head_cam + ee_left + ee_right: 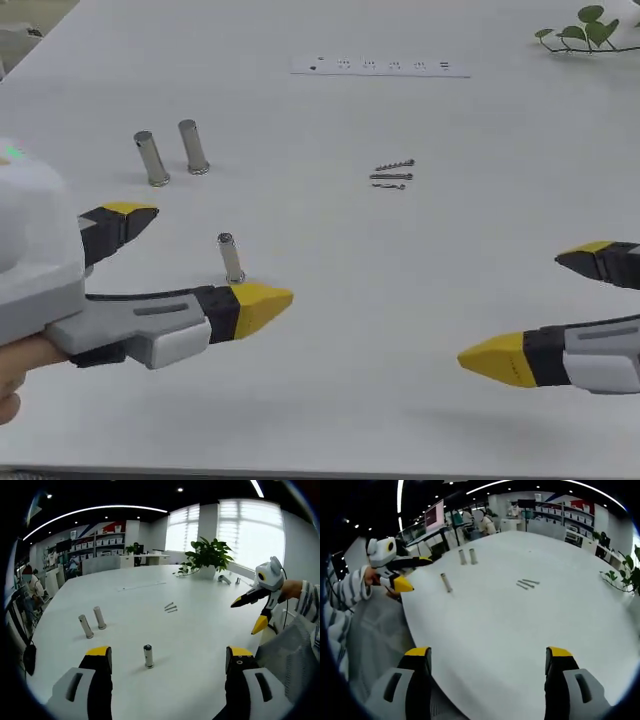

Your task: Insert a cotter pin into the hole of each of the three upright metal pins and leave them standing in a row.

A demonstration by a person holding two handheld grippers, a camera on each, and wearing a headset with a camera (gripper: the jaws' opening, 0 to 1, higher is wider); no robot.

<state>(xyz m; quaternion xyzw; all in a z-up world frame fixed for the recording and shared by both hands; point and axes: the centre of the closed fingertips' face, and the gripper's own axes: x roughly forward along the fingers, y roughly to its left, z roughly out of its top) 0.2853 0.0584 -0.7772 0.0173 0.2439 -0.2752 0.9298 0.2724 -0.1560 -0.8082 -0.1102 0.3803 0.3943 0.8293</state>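
Hovering low over the near left part of the white desk (330, 400), the grey, yellow-tipped left tongs (222, 256) are spread wide with nothing gripped. A hand (15, 375) holds the body of these tongs at the lower left edge of the head view. The matching grey, yellow-tipped right tongs (509, 308) hang over the near right part of the desk. They are also spread wide and empty, and are well apart from the left tongs.

One short, cylindrical silver metal pin, the nearest metal pin (231, 260), stands upright on the desk just ahead of the left tongs. In the left gripper view it (148, 656) lies between the two jaw tips, slightly left of centre, and touches neither jaw.

Two further metal pins of the same silver cylindrical form (151, 158) (193, 147) stand upright farther back and to the left. They stand side by side, near each other but apart.

Three thin silver cotter pins (392, 175) lie flat on the desk, close together and roughly parallel. They are beyond and to the right of the nearest metal pin, well apart from all three pins and from both tongs.

A long, flat white power strip (380, 68) lies towards the far side of the desk. A green leafy plant (585, 30) stands at the far right.
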